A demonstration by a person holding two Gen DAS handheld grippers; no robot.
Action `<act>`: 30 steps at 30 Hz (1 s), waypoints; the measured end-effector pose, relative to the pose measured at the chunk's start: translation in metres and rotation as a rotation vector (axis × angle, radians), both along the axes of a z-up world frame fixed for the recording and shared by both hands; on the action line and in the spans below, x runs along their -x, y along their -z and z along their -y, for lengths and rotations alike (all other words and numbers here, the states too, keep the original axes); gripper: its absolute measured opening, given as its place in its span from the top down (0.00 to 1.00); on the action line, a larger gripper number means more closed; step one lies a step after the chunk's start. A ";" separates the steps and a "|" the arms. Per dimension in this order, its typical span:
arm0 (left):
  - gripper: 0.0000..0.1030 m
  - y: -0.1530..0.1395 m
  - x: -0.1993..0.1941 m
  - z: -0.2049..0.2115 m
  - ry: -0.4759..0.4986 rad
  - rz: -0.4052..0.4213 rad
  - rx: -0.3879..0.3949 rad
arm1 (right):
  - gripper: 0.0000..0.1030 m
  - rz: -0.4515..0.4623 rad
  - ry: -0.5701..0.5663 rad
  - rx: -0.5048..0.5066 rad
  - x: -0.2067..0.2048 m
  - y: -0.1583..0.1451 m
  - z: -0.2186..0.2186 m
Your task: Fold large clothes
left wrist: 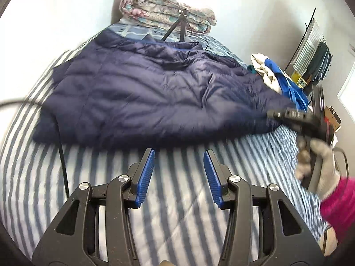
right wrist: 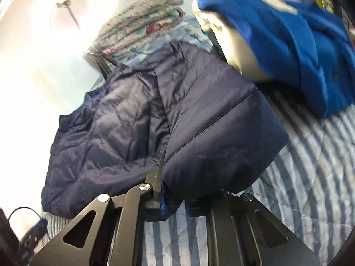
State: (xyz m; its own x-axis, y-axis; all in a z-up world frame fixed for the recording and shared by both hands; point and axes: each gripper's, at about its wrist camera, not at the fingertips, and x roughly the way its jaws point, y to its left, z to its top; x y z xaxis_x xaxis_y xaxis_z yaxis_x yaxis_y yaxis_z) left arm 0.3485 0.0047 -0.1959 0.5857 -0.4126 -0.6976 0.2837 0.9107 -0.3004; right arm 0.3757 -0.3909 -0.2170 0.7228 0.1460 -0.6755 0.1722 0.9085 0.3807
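Observation:
A large navy quilted jacket (left wrist: 142,93) lies spread across a striped bed (left wrist: 182,199). My left gripper (left wrist: 179,155) is open and empty, just short of the jacket's near edge, above the stripes. My right gripper (left wrist: 288,115) shows blurred at the jacket's right end, held by a gloved hand. In the right wrist view the jacket's sleeve end (right wrist: 221,146) fills the space between the jaws of my right gripper (right wrist: 175,177); the left finger (right wrist: 158,177) presses against it and the right finger is hidden under the cloth.
A folded floral quilt (left wrist: 166,11) lies at the head of the bed with a small tripod (left wrist: 177,28) before it. A pile of blue and cream clothes (right wrist: 288,44) sits on the right side. A black cable (left wrist: 62,155) crosses the left of the bed.

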 end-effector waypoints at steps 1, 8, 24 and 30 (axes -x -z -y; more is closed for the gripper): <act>0.54 0.001 0.007 -0.005 -0.006 0.001 -0.003 | 0.91 0.011 -0.009 0.039 0.001 -0.006 -0.005; 0.54 -0.009 0.046 -0.043 -0.053 0.029 0.032 | 0.92 0.111 -0.069 0.223 0.007 -0.055 -0.040; 0.54 -0.011 0.074 -0.077 -0.085 0.047 0.061 | 0.93 0.298 -0.343 0.448 -0.005 -0.119 -0.175; 0.54 -0.015 0.082 -0.089 -0.104 0.064 0.073 | 0.93 0.328 -0.522 0.514 -0.012 -0.110 -0.253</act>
